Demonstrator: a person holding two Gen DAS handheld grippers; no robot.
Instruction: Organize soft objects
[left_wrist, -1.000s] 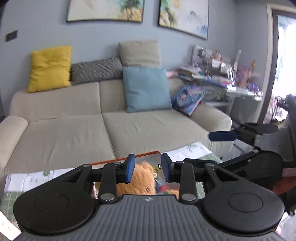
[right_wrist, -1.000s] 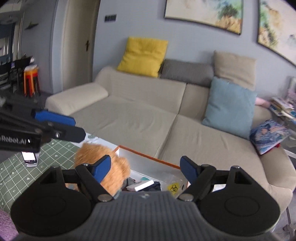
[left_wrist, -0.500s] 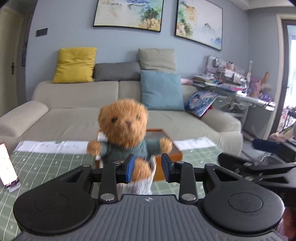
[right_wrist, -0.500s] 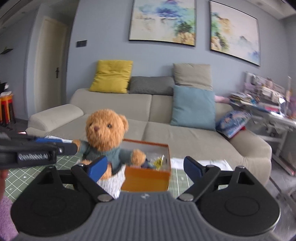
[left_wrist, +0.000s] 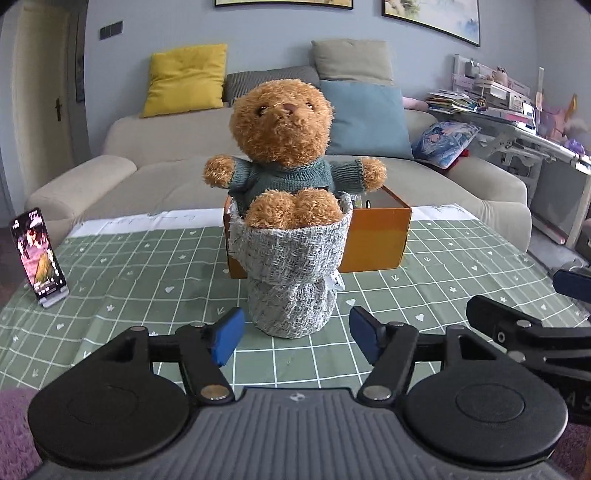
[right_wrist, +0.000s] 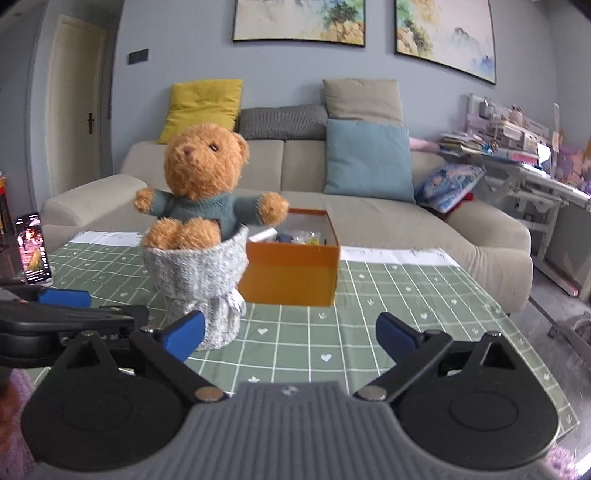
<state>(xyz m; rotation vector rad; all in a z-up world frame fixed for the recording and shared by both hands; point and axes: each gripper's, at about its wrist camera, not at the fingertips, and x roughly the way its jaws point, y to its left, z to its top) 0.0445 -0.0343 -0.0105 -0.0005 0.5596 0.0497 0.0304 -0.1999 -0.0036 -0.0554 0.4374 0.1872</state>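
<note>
The left claw (left_wrist: 295, 334) has let go since half a second ago: then its blue pads pinched the bear's grey wrap, now they stand wide apart with nothing between them, and the bear sits on its own. We see the teddy bear (left_wrist: 282, 125), brown and fluffy in a teal knitted sweater, tucked upright in a grey woven sack (left_wrist: 290, 266) that rests on the green checked cloth of the table (left_wrist: 147, 266). The sack stands just in front of our left claw, between its pads in line but clear of both. Right behind the bear, and touching or nearly touching the sack, is the orange box (left_wrist: 376, 236), open at the top; from the right wrist view we make out small items inside it, too small to name. Our right claw (right_wrist: 291, 334) is spread wide too, holding nothing, with the bear off to its left. A phone (left_wrist: 38, 254) stands propped at the table's left edge, screen lit.
</note>
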